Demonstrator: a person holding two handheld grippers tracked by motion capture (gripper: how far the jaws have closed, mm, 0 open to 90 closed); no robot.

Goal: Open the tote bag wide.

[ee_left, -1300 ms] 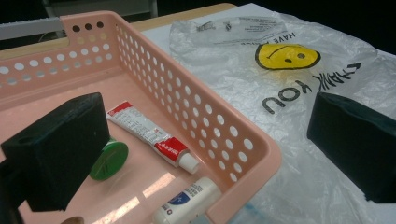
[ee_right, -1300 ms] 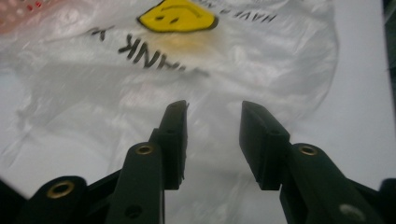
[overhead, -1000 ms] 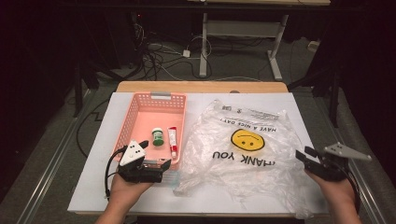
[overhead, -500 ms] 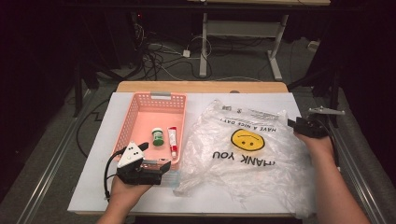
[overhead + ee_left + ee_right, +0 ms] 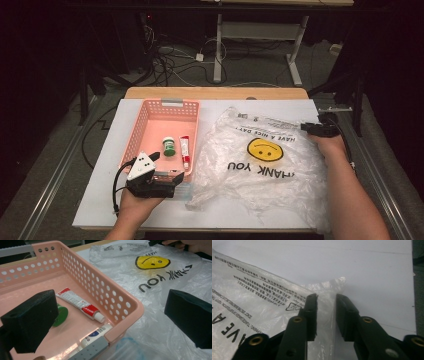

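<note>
A clear plastic bag (image 5: 260, 160) printed with a yellow smiley and "THANK YOU" lies crumpled on the white table top. My right gripper (image 5: 312, 128) is low at the bag's far right corner. In the right gripper view its jaws (image 5: 326, 300) have just been closing and straddle the bag's edge (image 5: 324, 287), with a narrow gap still between the pads. My left gripper (image 5: 167, 176) is open wide at the near right corner of a pink perforated basket (image 5: 145, 120). One jaw is inside the basket (image 5: 125, 305) and the other is over the bag (image 5: 162, 277).
In the basket lie a red-and-white tube (image 5: 80, 304), a green-capped item (image 5: 61, 315) and a white tube with a blue label (image 5: 96, 333). The white sheet (image 5: 100, 200) covers a wooden table (image 5: 215, 92). Cables and desk legs stand on the dark floor behind.
My right hand has swung from the table's near right edge forward and left to the bag's far right corner, and its jaws have narrowed around the bag's edge. The left hand has stayed put.
</note>
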